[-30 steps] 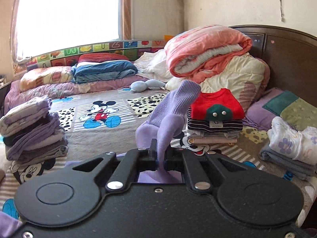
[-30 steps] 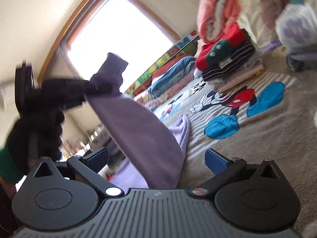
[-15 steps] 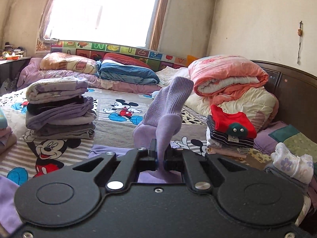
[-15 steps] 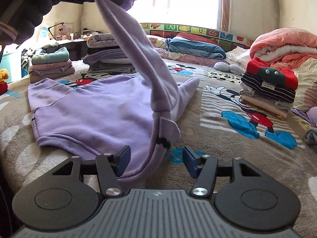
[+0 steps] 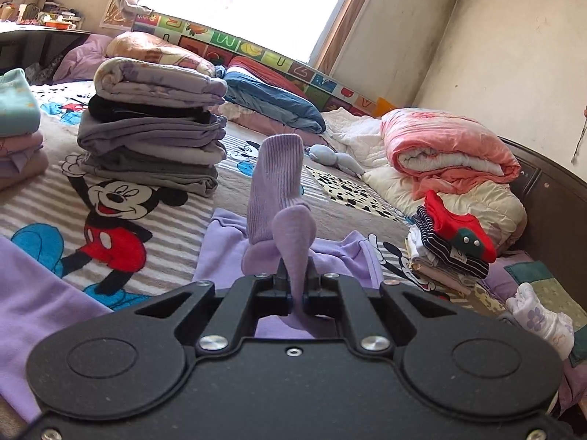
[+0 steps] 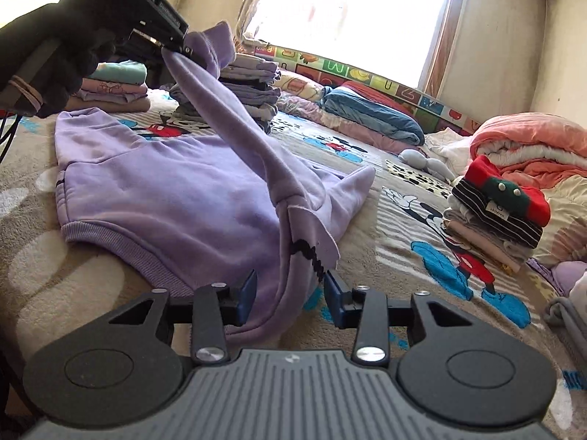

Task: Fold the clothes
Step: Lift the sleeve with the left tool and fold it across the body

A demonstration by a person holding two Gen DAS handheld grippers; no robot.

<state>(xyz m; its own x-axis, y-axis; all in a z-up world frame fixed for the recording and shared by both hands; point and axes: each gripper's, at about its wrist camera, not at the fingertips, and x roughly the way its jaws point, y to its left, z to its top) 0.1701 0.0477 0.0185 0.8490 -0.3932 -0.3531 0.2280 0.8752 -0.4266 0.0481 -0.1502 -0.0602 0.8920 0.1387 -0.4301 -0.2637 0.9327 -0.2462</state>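
A lilac sweatshirt [image 6: 176, 198] lies spread on the Mickey Mouse blanket [image 6: 411, 227]. My left gripper [image 5: 296, 286] is shut on its sleeve near the ribbed cuff [image 5: 275, 183] and holds it up over the body; it also shows in the right wrist view [image 6: 172, 46], top left. The sleeve [image 6: 242, 135] runs taut down to the armpit fold. My right gripper [image 6: 290, 293] is partly open, its blue pads [image 6: 245, 295] on either side of that fold at the sweatshirt's near right edge, not clamped on it.
Stacks of folded clothes stand around the sweatshirt: a grey and lilac stack [image 5: 154, 139] behind it, a pastel stack [image 5: 18, 132] at far left, a striped stack with a red top [image 6: 495, 209] to the right. Rolled quilts [image 5: 447, 154] and a dark headboard [image 5: 543, 198] lie beyond.
My left gripper has lowered a little with the sleeve still in it. My right gripper has moved in around the armpit fold and its jaws have narrowed.
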